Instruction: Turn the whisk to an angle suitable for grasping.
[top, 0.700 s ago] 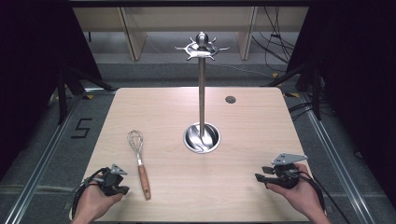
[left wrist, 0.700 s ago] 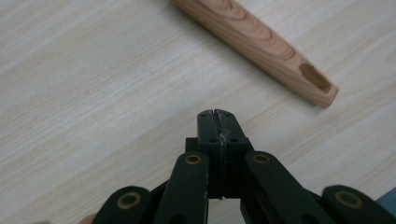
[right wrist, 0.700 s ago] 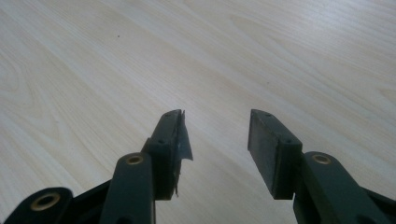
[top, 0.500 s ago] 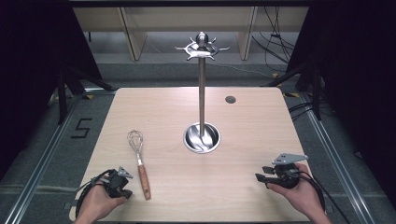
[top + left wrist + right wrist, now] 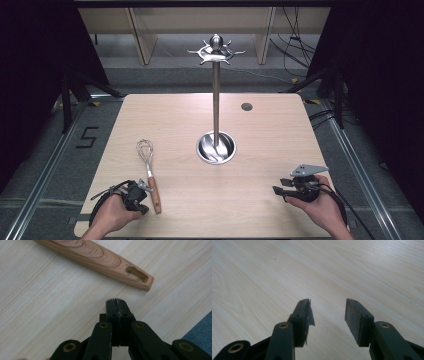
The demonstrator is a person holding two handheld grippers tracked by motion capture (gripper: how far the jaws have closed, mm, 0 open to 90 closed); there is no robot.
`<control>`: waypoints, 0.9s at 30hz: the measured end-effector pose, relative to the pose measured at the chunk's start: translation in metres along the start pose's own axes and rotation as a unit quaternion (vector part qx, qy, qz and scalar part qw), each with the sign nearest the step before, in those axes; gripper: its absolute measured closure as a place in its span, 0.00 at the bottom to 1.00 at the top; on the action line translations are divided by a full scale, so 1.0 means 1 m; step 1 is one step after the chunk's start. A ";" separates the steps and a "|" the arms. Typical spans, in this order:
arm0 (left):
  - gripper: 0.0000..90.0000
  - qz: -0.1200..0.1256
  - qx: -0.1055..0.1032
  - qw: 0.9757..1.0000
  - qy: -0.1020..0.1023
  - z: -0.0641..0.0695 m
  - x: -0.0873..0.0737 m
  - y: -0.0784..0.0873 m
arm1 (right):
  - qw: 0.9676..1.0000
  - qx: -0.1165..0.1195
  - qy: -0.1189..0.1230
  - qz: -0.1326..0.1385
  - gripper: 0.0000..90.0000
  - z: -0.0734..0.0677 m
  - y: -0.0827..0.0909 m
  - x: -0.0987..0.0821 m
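Observation:
A whisk (image 5: 149,174) with a wire head and a wooden handle (image 5: 100,260) lies on the table's front left. My left gripper (image 5: 141,197) rests just left of the handle's near end, its jaws pressed together with nothing between them (image 5: 116,300). The handle's slotted end lies a little beyond its tips. My right gripper (image 5: 276,190) sits at the front right in a hand, jaws apart over bare wood (image 5: 327,312). A tall metal stand (image 5: 216,95) with hooks at its top rises from a round steel base (image 5: 216,149) in the table's middle.
The light wooden table (image 5: 175,115) has a small dark round hole (image 5: 246,106) at the back right. Dark curtains flank both sides, and cables lie on the floor at the right. A blue sleeve (image 5: 200,332) edges the left gripper view.
My left gripper has shifted right, toward the near end of the whisk handle. The right gripper has stayed where it was.

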State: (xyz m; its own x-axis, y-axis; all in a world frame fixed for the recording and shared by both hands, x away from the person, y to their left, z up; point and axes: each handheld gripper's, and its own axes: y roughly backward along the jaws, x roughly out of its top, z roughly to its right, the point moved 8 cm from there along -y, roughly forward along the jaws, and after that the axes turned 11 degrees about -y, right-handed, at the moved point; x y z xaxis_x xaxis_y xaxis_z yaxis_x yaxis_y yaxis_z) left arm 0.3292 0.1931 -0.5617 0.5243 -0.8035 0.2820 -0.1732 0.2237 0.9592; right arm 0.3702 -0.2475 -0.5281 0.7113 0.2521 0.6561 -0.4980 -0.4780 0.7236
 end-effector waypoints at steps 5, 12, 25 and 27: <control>0.99 -0.009 0.001 1.000 -0.014 -0.002 0.010 -0.001 | 1.000 -0.001 -0.002 -0.001 0.61 0.000 -0.001 -0.001; 0.99 -0.009 -0.001 1.000 -0.027 -0.002 0.037 -0.011 | 1.000 0.000 -0.004 -0.014 0.61 0.000 0.001 -0.002; 0.99 -0.015 -0.002 0.997 -0.079 -0.007 0.112 -0.029 | 1.000 0.003 -0.005 -0.018 0.61 0.001 0.001 -0.003; 0.99 -0.015 -0.002 0.996 -0.083 -0.008 0.116 -0.031 | 1.000 0.002 -0.006 -0.018 0.61 0.001 0.001 -0.003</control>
State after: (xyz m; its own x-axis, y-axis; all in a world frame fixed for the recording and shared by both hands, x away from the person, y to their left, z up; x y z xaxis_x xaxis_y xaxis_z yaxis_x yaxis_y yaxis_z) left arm 0.4021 0.0973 -0.5580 0.3846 -0.8899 0.2453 -0.1549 0.1998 0.9675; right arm 0.3679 -0.2493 -0.5293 0.7353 0.2587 0.6264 -0.4694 -0.4722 0.7461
